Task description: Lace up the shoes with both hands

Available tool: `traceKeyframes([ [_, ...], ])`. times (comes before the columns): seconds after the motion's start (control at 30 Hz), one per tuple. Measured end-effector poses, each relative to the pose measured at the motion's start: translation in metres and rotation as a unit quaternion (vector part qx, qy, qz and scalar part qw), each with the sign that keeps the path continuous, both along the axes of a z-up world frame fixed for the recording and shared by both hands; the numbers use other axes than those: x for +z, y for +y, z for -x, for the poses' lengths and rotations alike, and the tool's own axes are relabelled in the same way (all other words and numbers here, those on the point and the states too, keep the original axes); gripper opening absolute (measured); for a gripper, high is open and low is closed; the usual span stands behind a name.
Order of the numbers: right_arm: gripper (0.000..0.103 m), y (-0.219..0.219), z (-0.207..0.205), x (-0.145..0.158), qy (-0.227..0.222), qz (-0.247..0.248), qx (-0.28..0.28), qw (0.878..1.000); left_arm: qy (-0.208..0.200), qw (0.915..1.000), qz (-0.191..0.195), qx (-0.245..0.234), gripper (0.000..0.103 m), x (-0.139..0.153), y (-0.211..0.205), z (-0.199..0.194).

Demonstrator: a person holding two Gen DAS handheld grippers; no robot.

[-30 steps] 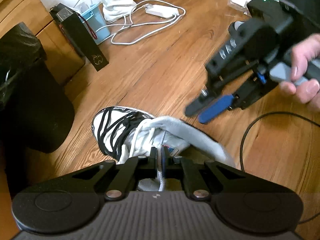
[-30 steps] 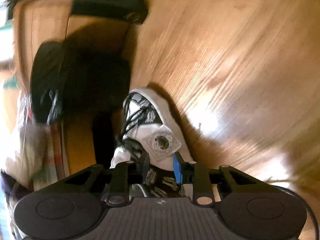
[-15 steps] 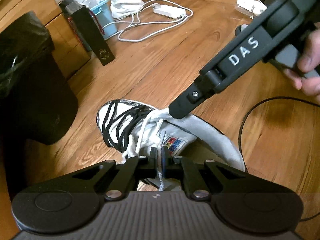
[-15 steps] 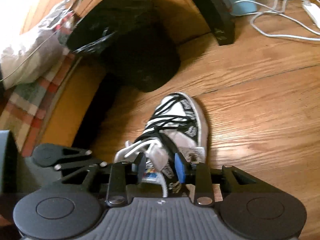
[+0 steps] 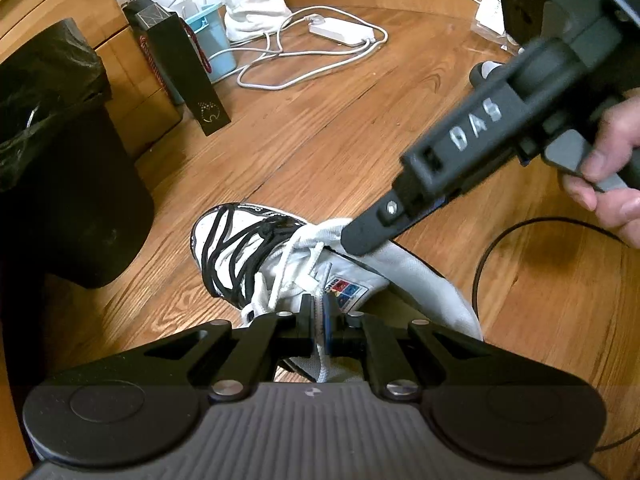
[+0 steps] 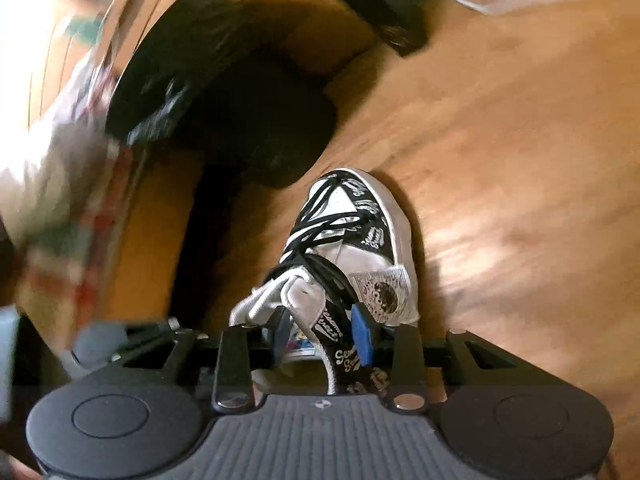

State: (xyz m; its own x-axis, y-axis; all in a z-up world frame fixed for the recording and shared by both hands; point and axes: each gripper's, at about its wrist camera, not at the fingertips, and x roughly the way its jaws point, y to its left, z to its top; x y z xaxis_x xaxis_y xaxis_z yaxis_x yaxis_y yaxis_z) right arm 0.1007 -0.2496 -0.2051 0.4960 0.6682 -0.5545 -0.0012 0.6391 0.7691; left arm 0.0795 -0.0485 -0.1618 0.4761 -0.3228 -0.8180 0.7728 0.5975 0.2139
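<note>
Since half a second ago my right gripper [image 5: 362, 240] has swung in lower, and its dark tip now rests on the collar of the shoe [image 5: 280, 264]; its own camera has blurred with the motion. From that wrist view the jaws stand apart around the tongue [image 6: 316, 312], closed on nothing. My left gripper [image 5: 319, 320] is clamped tight on a flat woven white lace [image 5: 320, 344] that runs up between its pads.

The shoe lies on the wooden floor [image 5: 320, 140], toe pointing away from me: a white high-top, smooth on the toe, with printed black script panels, thin round black laces [image 5: 236, 252] crossing the front and a soft grey padded lining at the opening.

As for containers, a black bin [image 5: 68, 168] lined with a crinkled, glossy black bag stands at the left; I cannot see what it holds. A slim black paper bag [image 5: 180, 68] with red cord handles leans by a small light-blue bucket [image 5: 214, 46]; the contents of both are hidden. A white power adapter [image 5: 342, 32] with looped white cable lies beyond them.
</note>
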Motion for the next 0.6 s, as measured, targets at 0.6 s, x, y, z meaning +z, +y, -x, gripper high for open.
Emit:
traceKeyframes([
  [0.6, 0.038, -0.021, -0.001, -0.027, 0.040, -0.120, -0.033, 0.991, -0.018, 0.9994, -0.006, -0.027, 0.005, 0.003, -0.014, 0.000],
])
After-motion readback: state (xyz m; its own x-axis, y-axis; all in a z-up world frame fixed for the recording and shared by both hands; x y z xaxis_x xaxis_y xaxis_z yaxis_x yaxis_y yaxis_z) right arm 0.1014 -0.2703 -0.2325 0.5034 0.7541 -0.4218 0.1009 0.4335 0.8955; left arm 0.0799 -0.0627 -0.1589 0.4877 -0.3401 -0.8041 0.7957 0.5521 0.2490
